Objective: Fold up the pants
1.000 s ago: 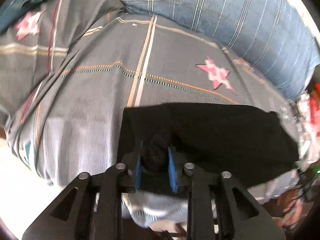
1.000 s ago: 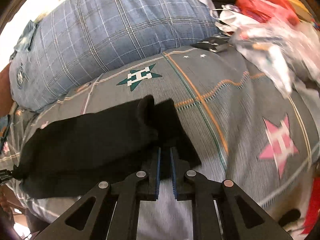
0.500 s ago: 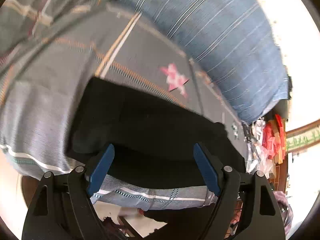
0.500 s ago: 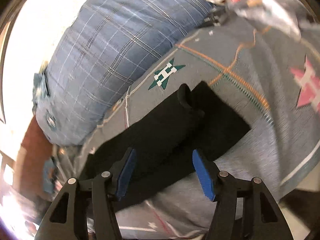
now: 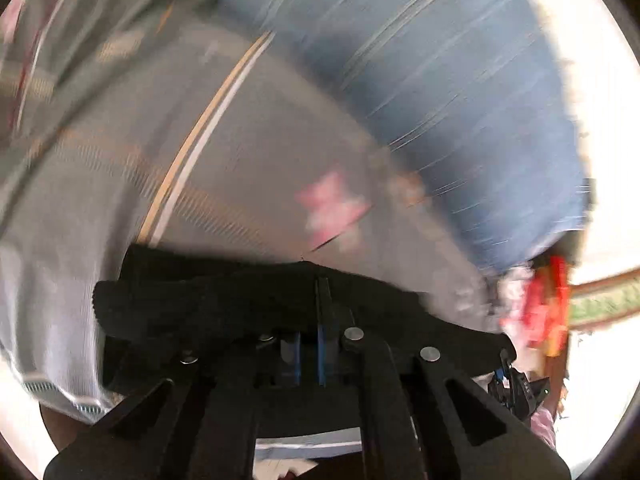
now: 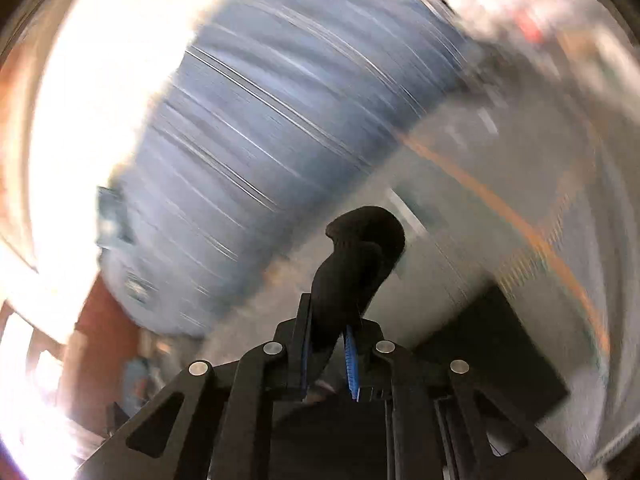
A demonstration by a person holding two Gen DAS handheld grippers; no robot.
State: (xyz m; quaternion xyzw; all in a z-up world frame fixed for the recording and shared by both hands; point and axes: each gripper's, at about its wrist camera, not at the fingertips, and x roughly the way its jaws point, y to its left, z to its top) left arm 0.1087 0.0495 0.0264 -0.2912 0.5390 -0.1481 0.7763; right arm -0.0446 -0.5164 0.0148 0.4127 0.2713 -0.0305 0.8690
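Grey patterned bedspread [image 5: 260, 152] fills both blurred views, blue pillow [image 5: 460, 92] at top. Left claw [image 5: 308, 344] clamped on black pants [image 5: 224, 300], lower centre. Right claw [image 6: 328, 352] closing, pinching a bunched pants fold.

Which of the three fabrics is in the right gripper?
The black pants, bunched between the right gripper's closing jaws; the grey patterned bedsheet and blue striped cushion lie beyond.
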